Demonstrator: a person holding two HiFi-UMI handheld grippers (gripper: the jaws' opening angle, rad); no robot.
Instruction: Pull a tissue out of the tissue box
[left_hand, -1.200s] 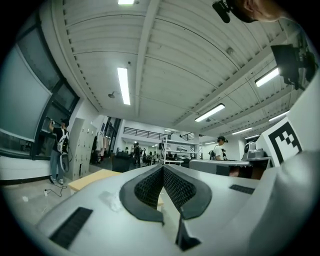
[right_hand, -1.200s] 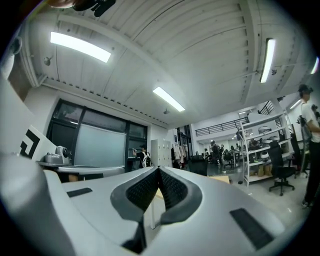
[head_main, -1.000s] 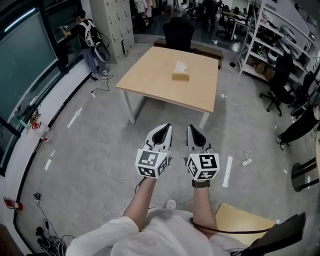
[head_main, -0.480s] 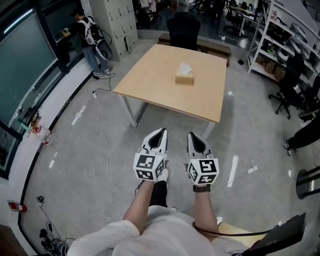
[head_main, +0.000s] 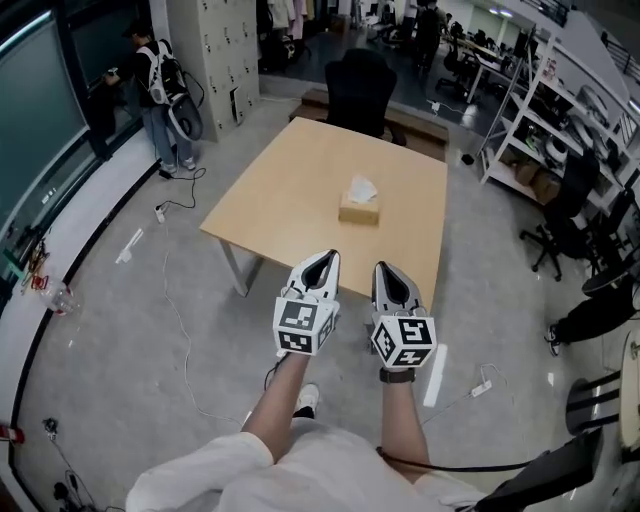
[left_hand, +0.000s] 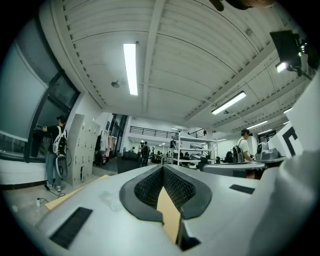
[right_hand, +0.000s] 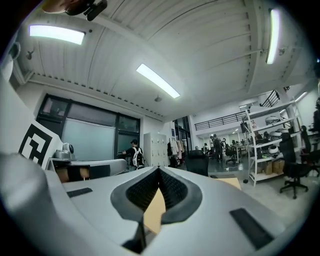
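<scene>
A tan tissue box (head_main: 359, 208) with a white tissue sticking up stands near the middle of a light wooden table (head_main: 290, 200) ahead of me. My left gripper (head_main: 322, 262) and right gripper (head_main: 388, 273) are held side by side, level, just short of the table's near edge. Both grippers are shut, jaw tips meeting, with nothing between them. In the left gripper view the left gripper (left_hand: 163, 168) points over the table; in the right gripper view the right gripper (right_hand: 159, 172) does the same. The box is hidden in both gripper views.
A black chair (head_main: 360, 90) stands at the table's far side. A person with a backpack (head_main: 150, 85) stands at the far left by grey lockers (head_main: 215, 50). Shelving (head_main: 545, 110) and office chairs (head_main: 560, 215) line the right. Cables (head_main: 185, 330) lie on the floor.
I have walked toward the table: it and the tissue box are nearer and larger now. Both grippers stay side by side and shut.
</scene>
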